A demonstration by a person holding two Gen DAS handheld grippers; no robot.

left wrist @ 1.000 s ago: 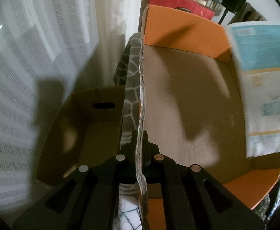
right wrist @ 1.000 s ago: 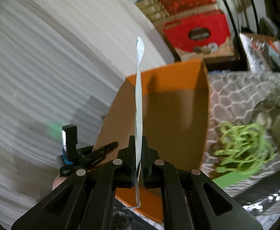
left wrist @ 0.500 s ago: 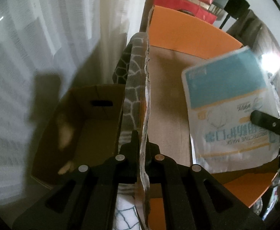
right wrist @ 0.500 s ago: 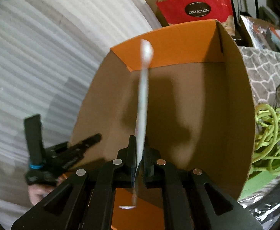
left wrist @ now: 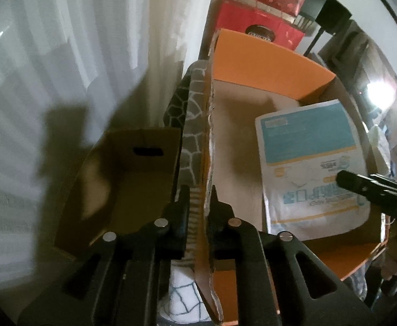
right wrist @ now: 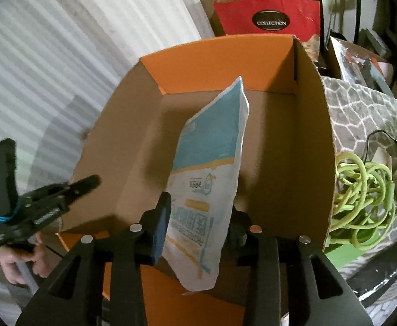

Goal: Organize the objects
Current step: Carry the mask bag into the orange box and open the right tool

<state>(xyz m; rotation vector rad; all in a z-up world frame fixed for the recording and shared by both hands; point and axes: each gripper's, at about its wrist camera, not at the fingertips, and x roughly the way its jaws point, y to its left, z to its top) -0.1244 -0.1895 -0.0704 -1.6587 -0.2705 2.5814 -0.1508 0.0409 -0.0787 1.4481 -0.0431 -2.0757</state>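
An open cardboard box with orange flaps [left wrist: 252, 62] [right wrist: 315, 135] stands on a patterned cloth. My left gripper [left wrist: 199, 203] [right wrist: 49, 203] straddles the box's left wall [left wrist: 209, 141]. Its jaws are opening, and the ribbed left pad [left wrist: 195, 206] shows a gap to the wall. My right gripper [right wrist: 199, 209] [left wrist: 375, 190] hangs over the box's near right side. Its jaws are opening too. A white and blue mask packet [right wrist: 212, 149] [left wrist: 307, 163] leans between them, tipped into the box with neither pad pressing on it.
A smaller brown box [left wrist: 133, 168] with a hand slot sits left of the orange one, against a white curtain [left wrist: 62, 54]. A green coiled cord [right wrist: 361, 198] lies on the grey patterned cloth [right wrist: 361, 114] to the right. Red gift bags [right wrist: 269, 16] stand behind. A person's hand [right wrist: 16, 266] holds the left gripper.
The right gripper came down over the box and its jaws parted. The packet, clamped edge-on before, has tipped sideways into the box. The left jaws have parted slightly from the wall.
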